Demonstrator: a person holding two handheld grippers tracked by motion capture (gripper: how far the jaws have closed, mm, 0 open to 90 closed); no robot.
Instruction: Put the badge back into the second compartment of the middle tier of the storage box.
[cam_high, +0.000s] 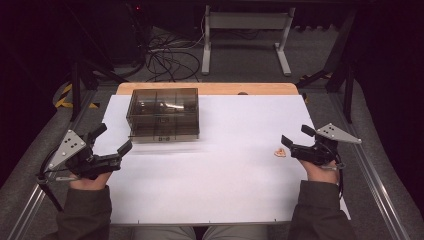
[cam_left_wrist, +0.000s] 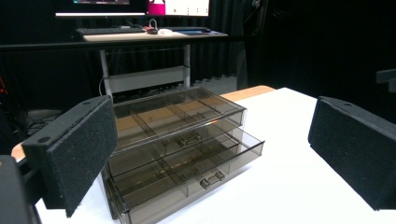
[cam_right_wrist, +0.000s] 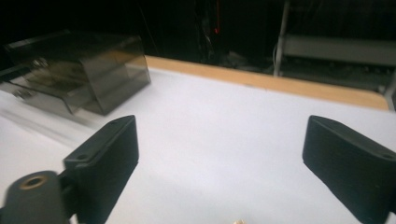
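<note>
A smoky see-through drawer box (cam_high: 162, 115) stands at the back left of the white table top (cam_high: 230, 170). In the left gripper view the drawer box (cam_left_wrist: 187, 149) has its two drawers pulled partly out, the lower one further. My left gripper (cam_high: 115, 136) hovers open just front-left of the box, its wide-apart pads (cam_left_wrist: 79, 149) holding nothing. My right gripper (cam_high: 294, 134) is open near the table's right edge. A small orange piece (cam_high: 280, 152) lies on the table just below its jaws. In the right gripper view the gripper (cam_right_wrist: 224, 140) frames bare table, with the box (cam_right_wrist: 84, 70) far left.
A wooden strip (cam_high: 207, 88) runs along the table's far edge. Metal rails (cam_high: 372, 175) flank both sides. Beyond the table are floor cables (cam_high: 170, 60) and a white desk frame (cam_high: 245, 30). A desk with a keyboard (cam_left_wrist: 109, 31) stands behind the box.
</note>
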